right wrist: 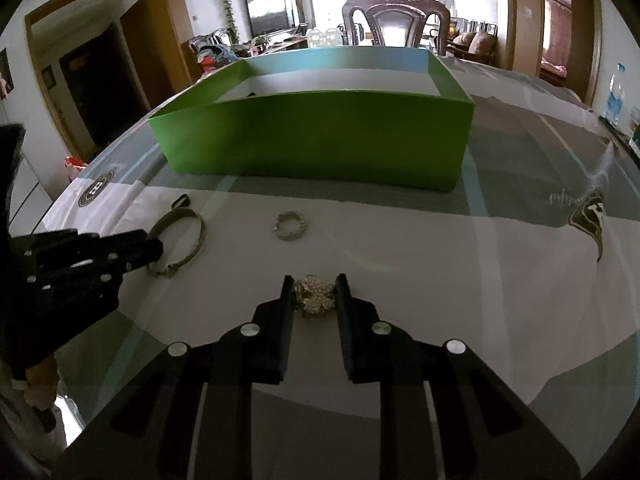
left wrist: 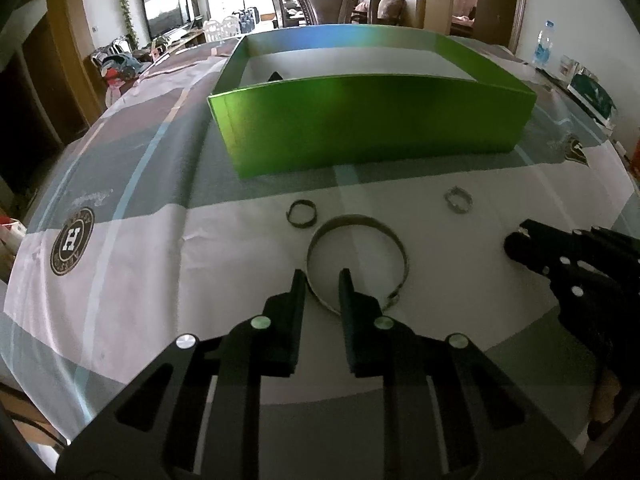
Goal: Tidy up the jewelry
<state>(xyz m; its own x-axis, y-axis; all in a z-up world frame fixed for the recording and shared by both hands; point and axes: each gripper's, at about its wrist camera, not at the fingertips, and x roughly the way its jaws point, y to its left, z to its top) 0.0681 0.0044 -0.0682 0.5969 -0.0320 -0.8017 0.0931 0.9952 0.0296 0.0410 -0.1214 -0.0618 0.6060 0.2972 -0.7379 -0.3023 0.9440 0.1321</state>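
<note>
Left tongs (left wrist: 322, 280) parted astride the flat bangle's (left wrist: 357, 262) rim; right tongs (right wrist: 313, 285) parted around the flower brooch (right wrist: 315, 294).

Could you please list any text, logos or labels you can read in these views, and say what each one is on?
"H": centre of the round emblem on the tablecloth; its ring lettering is blurred.
Cursive script beside the dark pennant emblem: unreadable.
Water bottle label: too small.

Two rings (left wrist: 301, 213) (left wrist: 458, 199) lie between box (left wrist: 372, 120) behind and bangle (left wrist: 358, 264) in front.
</note>
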